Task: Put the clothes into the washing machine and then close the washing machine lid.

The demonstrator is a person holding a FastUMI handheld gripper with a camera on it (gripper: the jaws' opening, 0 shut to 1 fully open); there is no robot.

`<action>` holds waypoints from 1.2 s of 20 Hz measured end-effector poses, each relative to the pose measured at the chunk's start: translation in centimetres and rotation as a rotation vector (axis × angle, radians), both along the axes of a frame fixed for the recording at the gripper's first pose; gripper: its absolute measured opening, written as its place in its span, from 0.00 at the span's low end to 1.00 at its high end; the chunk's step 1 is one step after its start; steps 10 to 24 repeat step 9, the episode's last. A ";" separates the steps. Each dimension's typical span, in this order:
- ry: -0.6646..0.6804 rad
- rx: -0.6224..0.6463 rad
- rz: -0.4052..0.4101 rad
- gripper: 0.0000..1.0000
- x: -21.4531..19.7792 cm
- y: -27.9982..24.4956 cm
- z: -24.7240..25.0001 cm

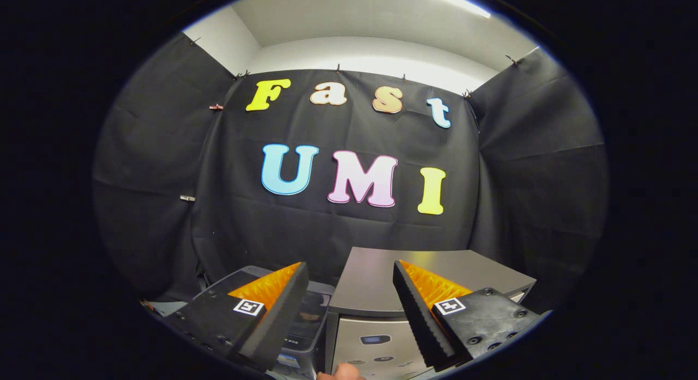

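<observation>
The gripper (pixel 349 309) is held up with its fingers spread wide and nothing between them. Just beyond and below them stands the washing machine (pixel 431 271), grey, its flat lid down and a control panel (pixel 376 342) on its front. A darker appliance (pixel 311 320) stands just beside it, behind the left finger. A fingertip (pixel 341 372) shows below the panel.

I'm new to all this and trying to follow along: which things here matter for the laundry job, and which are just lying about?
Part of the job:
- gripper, fingers apart, holding nothing
- grey washing machine just beyond the fingers, its flat top down

Just there:
- dark appliance beside the washing machine, behind one finger
- fingertip of a person, between the fingers
- black cloth wall behind
</observation>
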State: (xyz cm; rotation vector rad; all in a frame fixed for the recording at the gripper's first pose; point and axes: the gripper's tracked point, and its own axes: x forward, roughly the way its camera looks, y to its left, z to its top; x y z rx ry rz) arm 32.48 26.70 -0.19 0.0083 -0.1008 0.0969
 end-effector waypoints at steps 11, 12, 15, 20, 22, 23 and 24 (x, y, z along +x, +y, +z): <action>0.014 0.011 -0.003 0.98 0.1 0.1 -0.4; 0.014 0.011 -0.003 0.98 0.1 0.1 -0.4; 0.014 0.011 -0.003 0.98 0.1 0.1 -0.4; 0.014 0.011 -0.003 0.98 0.1 0.1 -0.4; 0.014 0.011 -0.003 0.98 0.1 0.1 -0.4; 0.014 0.011 -0.003 0.98 0.1 0.1 -0.4; 0.014 0.011 -0.003 0.98 0.1 0.1 -0.4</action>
